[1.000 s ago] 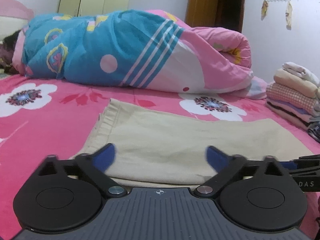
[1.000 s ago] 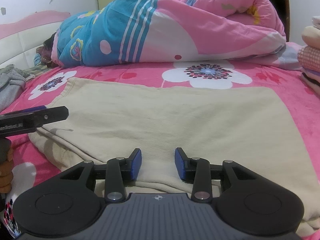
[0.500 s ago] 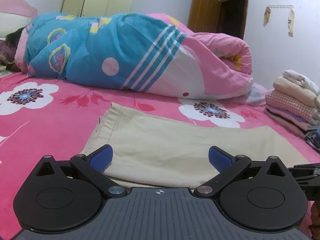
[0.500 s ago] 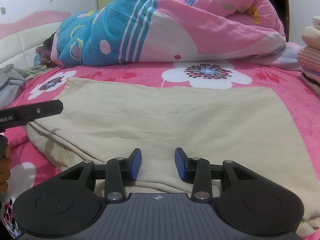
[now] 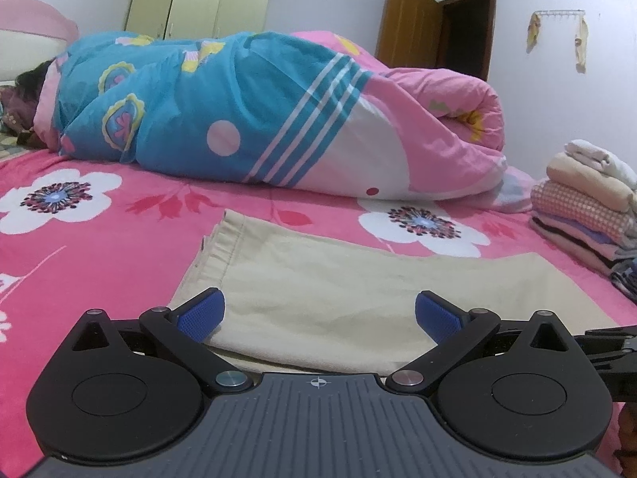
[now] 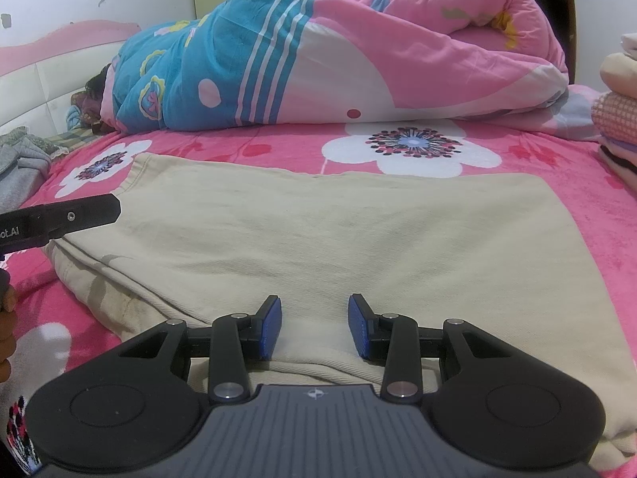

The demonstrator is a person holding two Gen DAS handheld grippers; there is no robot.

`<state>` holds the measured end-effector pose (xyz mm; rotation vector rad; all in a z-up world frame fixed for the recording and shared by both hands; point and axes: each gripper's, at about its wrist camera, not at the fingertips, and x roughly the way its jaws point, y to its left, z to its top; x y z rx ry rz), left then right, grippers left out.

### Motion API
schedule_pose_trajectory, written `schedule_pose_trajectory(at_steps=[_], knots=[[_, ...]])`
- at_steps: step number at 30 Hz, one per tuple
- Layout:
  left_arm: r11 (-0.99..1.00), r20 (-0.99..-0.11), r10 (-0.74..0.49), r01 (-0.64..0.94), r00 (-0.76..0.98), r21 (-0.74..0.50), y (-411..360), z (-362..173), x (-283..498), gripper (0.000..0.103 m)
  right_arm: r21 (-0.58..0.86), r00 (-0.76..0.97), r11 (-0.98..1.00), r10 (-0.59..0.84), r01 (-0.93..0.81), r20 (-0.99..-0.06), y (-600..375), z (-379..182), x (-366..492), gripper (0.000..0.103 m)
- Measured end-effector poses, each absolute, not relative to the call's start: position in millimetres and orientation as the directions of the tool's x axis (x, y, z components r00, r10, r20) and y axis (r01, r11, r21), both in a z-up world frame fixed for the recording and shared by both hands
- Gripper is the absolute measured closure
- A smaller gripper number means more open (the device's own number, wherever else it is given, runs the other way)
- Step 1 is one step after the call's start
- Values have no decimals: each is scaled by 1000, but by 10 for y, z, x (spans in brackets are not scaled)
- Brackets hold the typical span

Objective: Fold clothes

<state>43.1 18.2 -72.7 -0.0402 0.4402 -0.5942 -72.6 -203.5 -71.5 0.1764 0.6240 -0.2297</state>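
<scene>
A beige garment (image 5: 358, 286) (image 6: 338, 231) lies flat on the pink flowered bedsheet (image 5: 99, 259), its near part folded over into a thicker layer. My left gripper (image 5: 318, 310) hovers low over the garment's left near edge, jaws wide open with nothing between the blue pads. My right gripper (image 6: 314, 318) stands over the garment's near hem, open about a hand's breadth less, pads apart and gripping nothing. One black finger of the left gripper (image 6: 79, 215) shows at the left of the right wrist view; part of the right gripper (image 5: 609, 342) shows at the right of the left wrist view.
A rolled blue and pink quilt (image 5: 258, 119) (image 6: 338, 59) lies across the back of the bed, a person's dark hair (image 5: 28, 79) at its left end. A stack of folded clothes (image 5: 585, 207) (image 6: 617, 111) sits right. A grey garment (image 6: 20, 163) lies far left.
The left wrist view has tipped up a touch, and the left gripper's finger sits slightly higher in the right wrist view. The right gripper and garment look unchanged.
</scene>
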Motion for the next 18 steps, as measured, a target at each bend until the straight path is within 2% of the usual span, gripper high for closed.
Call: schedule_pose_trajectory(at_steps=[12, 18], knots=[[828, -411, -554, 531, 723, -182, 180, -728, 442, 0, 94, 788, 960, -158, 264, -595, -2037, -714, -725, 63], [814, -415, -560, 570, 717, -113, 135, -760, 378, 0, 90, 782, 961, -156, 261, -603, -2039, -690, -716, 63]])
